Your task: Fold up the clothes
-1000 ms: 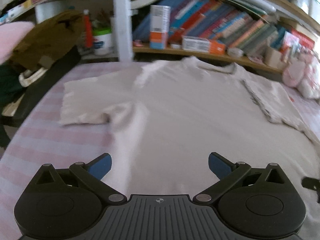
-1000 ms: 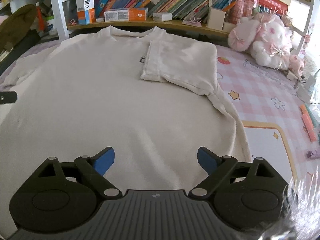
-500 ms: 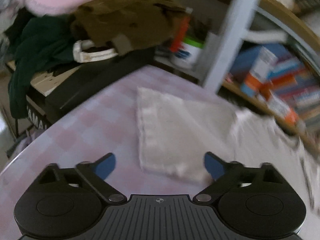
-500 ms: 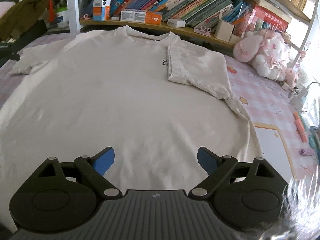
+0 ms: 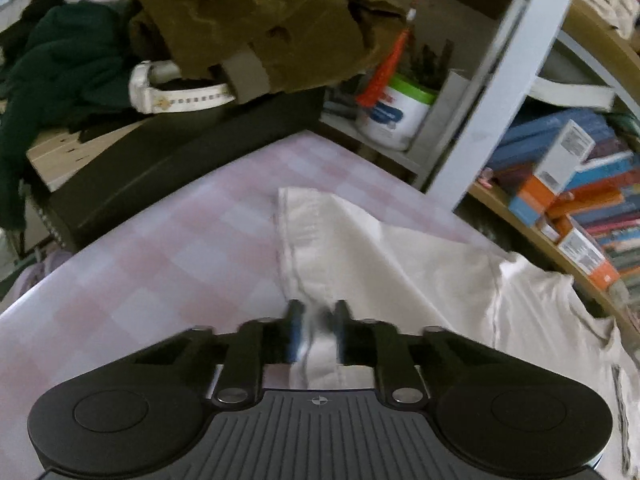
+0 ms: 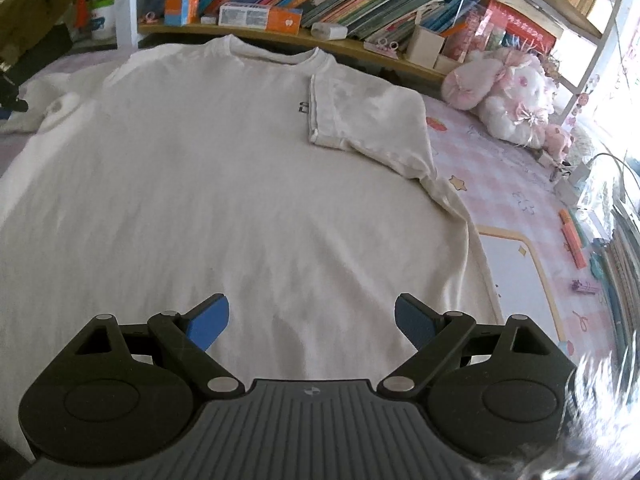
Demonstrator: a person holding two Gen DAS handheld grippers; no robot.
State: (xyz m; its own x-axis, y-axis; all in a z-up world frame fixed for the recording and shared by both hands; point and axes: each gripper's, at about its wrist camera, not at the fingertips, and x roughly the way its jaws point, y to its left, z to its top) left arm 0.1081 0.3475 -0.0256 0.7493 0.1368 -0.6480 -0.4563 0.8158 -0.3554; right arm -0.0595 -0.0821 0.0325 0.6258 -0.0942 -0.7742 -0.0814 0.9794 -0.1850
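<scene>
Left wrist view: the left gripper (image 5: pixel 316 330) is clamped on the hem of the white T-shirt's (image 6: pixel 208 184) left sleeve (image 5: pixel 316 240), with cloth pinched between the closed fingers, near the left edge of the pink checked bed (image 5: pixel 160 264). Right wrist view: the right gripper (image 6: pixel 311 322) hangs above the shirt's lower hem with its jaws wide apart and nothing between them. The shirt lies flat, collar toward the bookshelf (image 6: pixel 280 38), its right sleeve (image 6: pixel 360 116) already folded inward across the chest.

a wooden bookshelf (image 6: pixel 280 36) crammed with books runs behind a pink checked bed (image 6: pixel 500 184); daylight, perhaps a window, glares at right.
</scene>
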